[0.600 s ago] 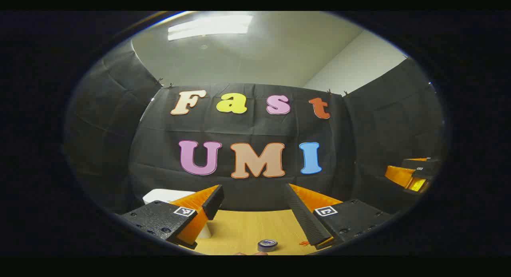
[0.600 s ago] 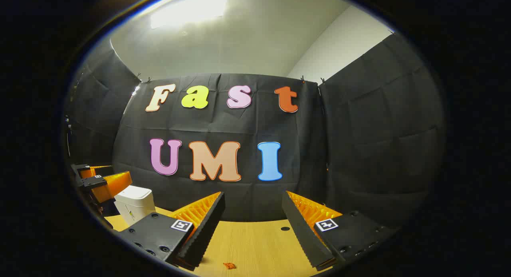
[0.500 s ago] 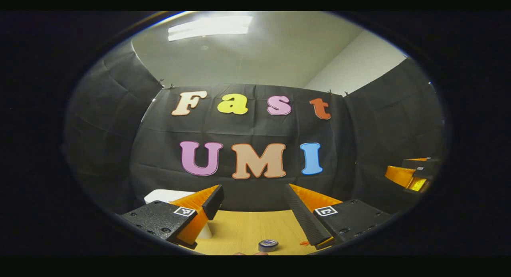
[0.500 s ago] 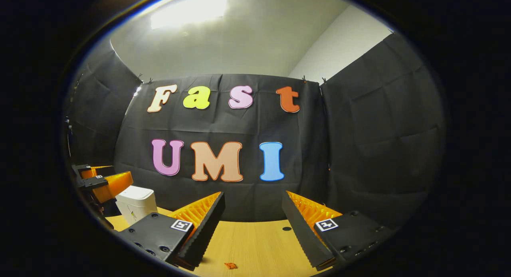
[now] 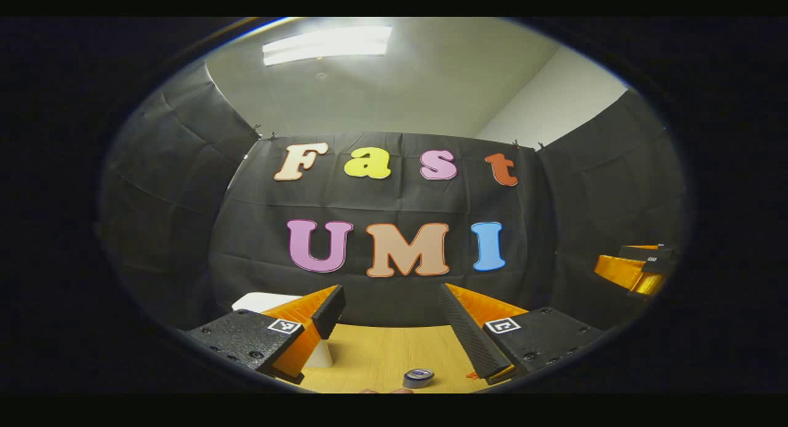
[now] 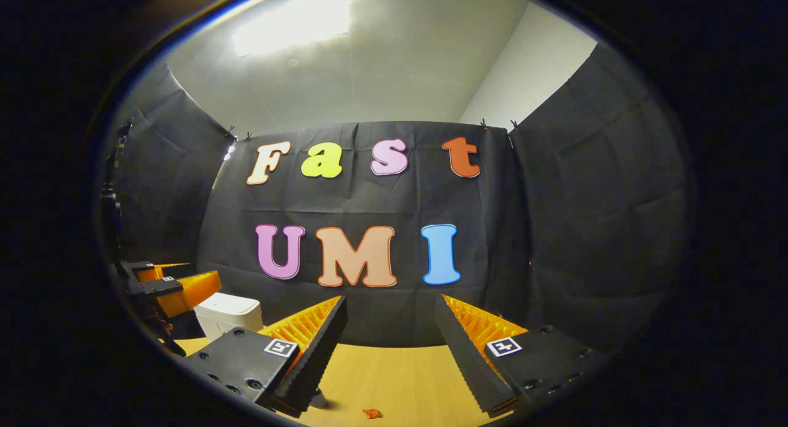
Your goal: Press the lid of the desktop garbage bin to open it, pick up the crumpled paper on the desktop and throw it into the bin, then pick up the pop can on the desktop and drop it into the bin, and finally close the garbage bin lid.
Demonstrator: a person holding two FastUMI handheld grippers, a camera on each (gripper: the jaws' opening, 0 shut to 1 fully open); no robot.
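Observation:
My left gripper (image 5: 391, 295) hovers open over the wooden table (image 5: 381, 353) with nothing between its fingers. The white bin (image 5: 253, 302) stands just behind its left finger, mostly hidden. The pop can (image 5: 418, 376) stands upright on the table below the open fingers, showing its top. In the right gripper view, my right gripper (image 6: 389, 304) is open and holds nothing. There the bin (image 6: 229, 313) sits at the left with its lid down, and the left gripper (image 6: 172, 287) hangs beside it.
A small orange scrap (image 6: 371, 413) lies on the table (image 6: 400, 378) under the right gripper, and another scrap (image 5: 472, 375) shows near the can. The right gripper (image 5: 640, 270) appears at the far right of the left gripper view. Black cloth walls close in the back and sides.
Both views have swung slightly left and upward, so the wall, the bin and the can sit a little further right in view. Both grippers stay open.

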